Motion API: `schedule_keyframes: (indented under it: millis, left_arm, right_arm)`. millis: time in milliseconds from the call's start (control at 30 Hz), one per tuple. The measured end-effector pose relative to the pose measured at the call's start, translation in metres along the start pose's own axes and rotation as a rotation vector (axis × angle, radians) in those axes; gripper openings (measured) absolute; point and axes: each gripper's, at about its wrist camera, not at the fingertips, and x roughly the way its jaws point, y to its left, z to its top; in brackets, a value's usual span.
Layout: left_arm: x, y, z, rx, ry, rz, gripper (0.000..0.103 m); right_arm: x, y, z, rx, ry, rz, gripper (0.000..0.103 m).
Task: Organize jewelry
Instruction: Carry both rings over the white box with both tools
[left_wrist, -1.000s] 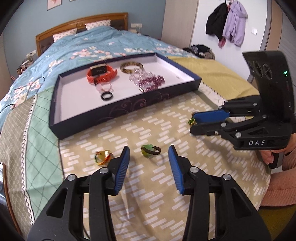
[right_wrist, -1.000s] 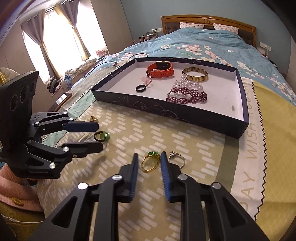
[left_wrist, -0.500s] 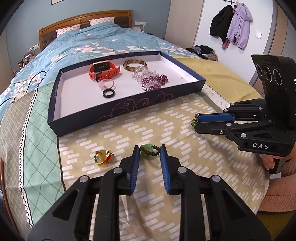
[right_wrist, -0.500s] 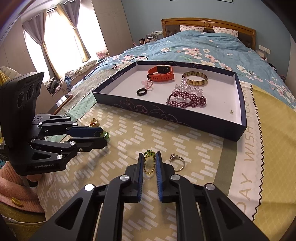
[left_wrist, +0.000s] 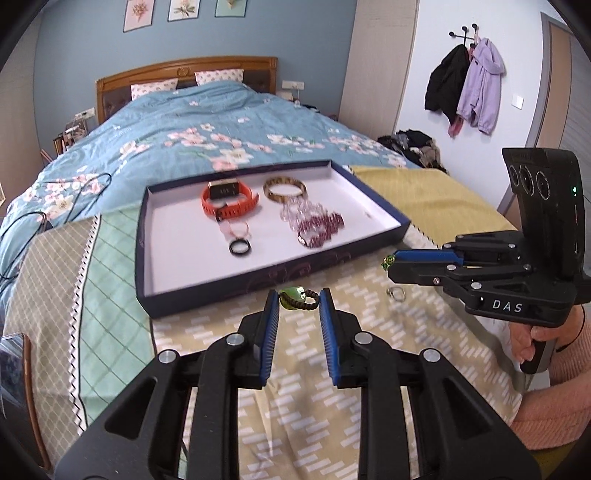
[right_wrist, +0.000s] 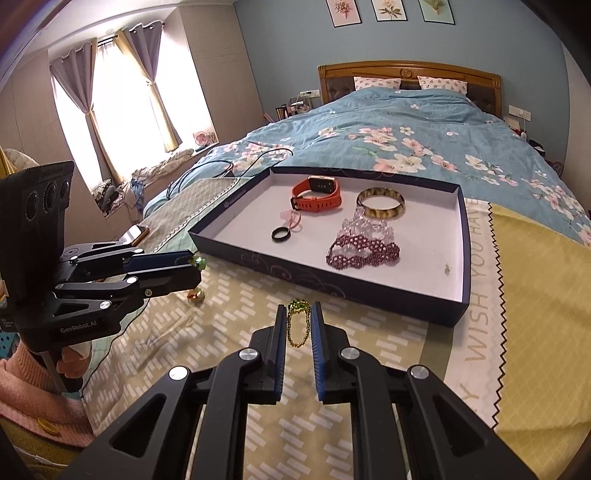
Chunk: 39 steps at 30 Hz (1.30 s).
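Observation:
My left gripper (left_wrist: 297, 301) is shut on a dark braided ring with a green stone (left_wrist: 295, 298), held above the cloth just in front of the tray. My right gripper (right_wrist: 299, 319) is shut on a gold beaded ring with a green top (right_wrist: 297, 325), also lifted near the tray's front wall. The dark blue tray (left_wrist: 258, 273) (right_wrist: 354, 291) holds an orange watch (left_wrist: 229, 201), a tortoiseshell bangle (left_wrist: 284, 189), clear and purple bead bracelets (left_wrist: 314, 227), a pink ring (left_wrist: 238, 232) and a black ring (left_wrist: 240, 247).
A silver ring (left_wrist: 396, 293) lies on the patterned cloth under the right gripper. A multicoloured ring (right_wrist: 195, 294) lies on the cloth under the left gripper. The floral bed spreads behind the tray. A black cable (left_wrist: 55, 206) lies at the left.
Both grippers closed on their rings, then lifted them off the cloth and moved forward to the tray's front wall.

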Motion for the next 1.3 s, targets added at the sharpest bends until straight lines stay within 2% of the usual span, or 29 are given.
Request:
schedule_keyframes:
  millis: [367, 1300]
  left_arm:
    - [-0.003, 0.001, 0.012, -0.012, -0.047, 0.027, 0.023]
    - [0.018, 0.022, 0.039, -0.049, -0.065, 0.081, 0.023]
  right_arm:
    - [0.001, -0.005, 0.013, 0.01, -0.034, -0.004, 0.011]
    - [0.015, -0.026, 0.044, 0.004, -0.046, -0.043, 0.011]
